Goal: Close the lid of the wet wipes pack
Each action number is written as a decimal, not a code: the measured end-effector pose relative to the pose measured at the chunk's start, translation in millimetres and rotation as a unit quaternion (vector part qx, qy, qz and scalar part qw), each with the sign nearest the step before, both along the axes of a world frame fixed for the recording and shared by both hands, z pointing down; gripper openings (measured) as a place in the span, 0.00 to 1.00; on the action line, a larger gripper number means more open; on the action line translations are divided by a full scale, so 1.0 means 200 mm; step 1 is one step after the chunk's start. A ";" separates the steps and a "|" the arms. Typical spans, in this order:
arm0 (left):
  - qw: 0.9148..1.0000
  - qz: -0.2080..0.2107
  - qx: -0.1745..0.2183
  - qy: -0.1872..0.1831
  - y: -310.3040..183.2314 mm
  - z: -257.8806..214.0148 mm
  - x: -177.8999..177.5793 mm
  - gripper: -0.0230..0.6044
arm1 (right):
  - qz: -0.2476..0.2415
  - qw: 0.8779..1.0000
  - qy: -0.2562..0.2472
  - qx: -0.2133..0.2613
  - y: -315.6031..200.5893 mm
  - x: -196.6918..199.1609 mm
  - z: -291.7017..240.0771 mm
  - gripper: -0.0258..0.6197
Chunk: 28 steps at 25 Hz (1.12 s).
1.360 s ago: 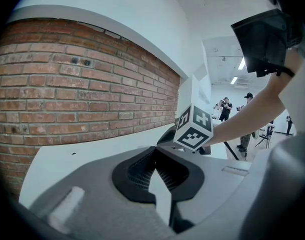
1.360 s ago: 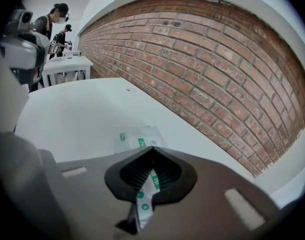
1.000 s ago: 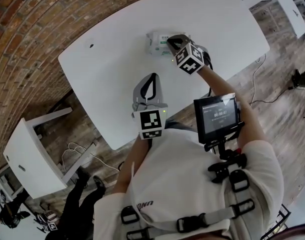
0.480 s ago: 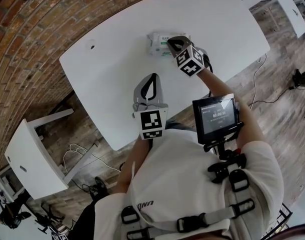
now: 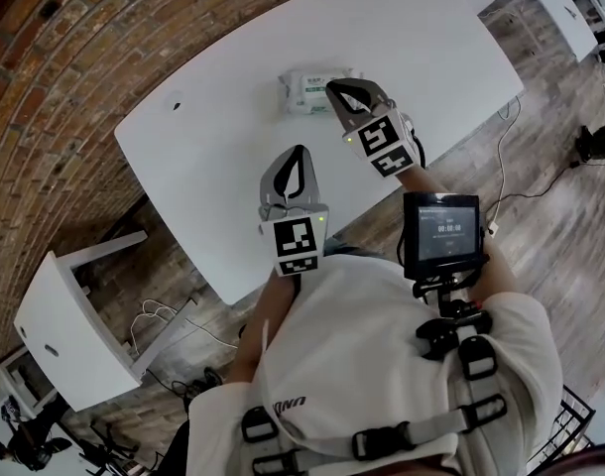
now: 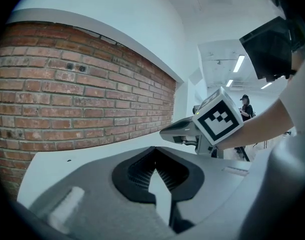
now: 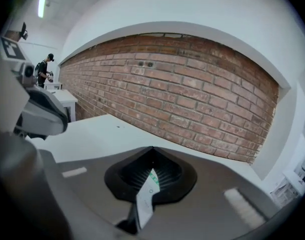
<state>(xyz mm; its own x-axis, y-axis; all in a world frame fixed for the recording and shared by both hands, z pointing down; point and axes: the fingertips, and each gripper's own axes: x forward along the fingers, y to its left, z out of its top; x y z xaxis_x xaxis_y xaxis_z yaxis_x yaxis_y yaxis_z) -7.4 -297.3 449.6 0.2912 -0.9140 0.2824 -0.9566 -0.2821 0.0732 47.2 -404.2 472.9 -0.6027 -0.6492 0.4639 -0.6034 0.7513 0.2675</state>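
Well, the right gripper (image 7: 152, 150) has its fingers (image 7: 133, 173) drawn together, tips meeting, with nothing clamped. Through the slit behind the tips I can see a strip of the wet wipes pack (image 7: 146, 196), white with green print, lying under them. From above, those fingertips sit over the pack's right end, though I cannot tell whether they touch it. The pack lies flat on the white worktop (image 5: 213, 137), out past the middle from where the person stands. Its lid is too small to make out, so I can't say whether it is open or closed.

The left gripper (image 6: 153, 151) is closed up too, fingers (image 6: 137, 174) tip to tip, and only bare worktop shows through the gap. It hangs above the worktop near the person's edge, well apart from the pack.

Each gripper carries a marker cube behind the fingers, the right one's cube (image 5: 387, 145) tilted, the left one's (image 5: 297, 247) facing square up. Further back, the person wears a white shirt (image 5: 352, 365) and a black-buckled harness, with a small lit screen (image 5: 439, 229) at the chest. A brick wall (image 5: 84, 38) runs beyond the worktop. Plank floor (image 5: 560, 206) lies around it, and a second white table (image 5: 60, 310) stands off to the person's left.
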 end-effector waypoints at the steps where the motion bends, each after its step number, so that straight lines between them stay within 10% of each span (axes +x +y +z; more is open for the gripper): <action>1: 1.000 0.003 0.003 0.000 0.01 -0.01 0.02 0.04 | 0.004 1.000 -0.014 0.003 0.04 0.01 -0.05 0.05; 16: 0.999 0.031 0.029 -0.001 -0.05 -0.08 0.06 0.04 | 0.120 0.983 -0.142 -0.016 0.34 0.18 -0.14 0.05; 28: 0.998 0.035 0.054 -0.005 -0.01 -0.20 0.10 0.04 | 0.130 0.981 -0.145 -0.016 0.50 0.22 -0.20 0.05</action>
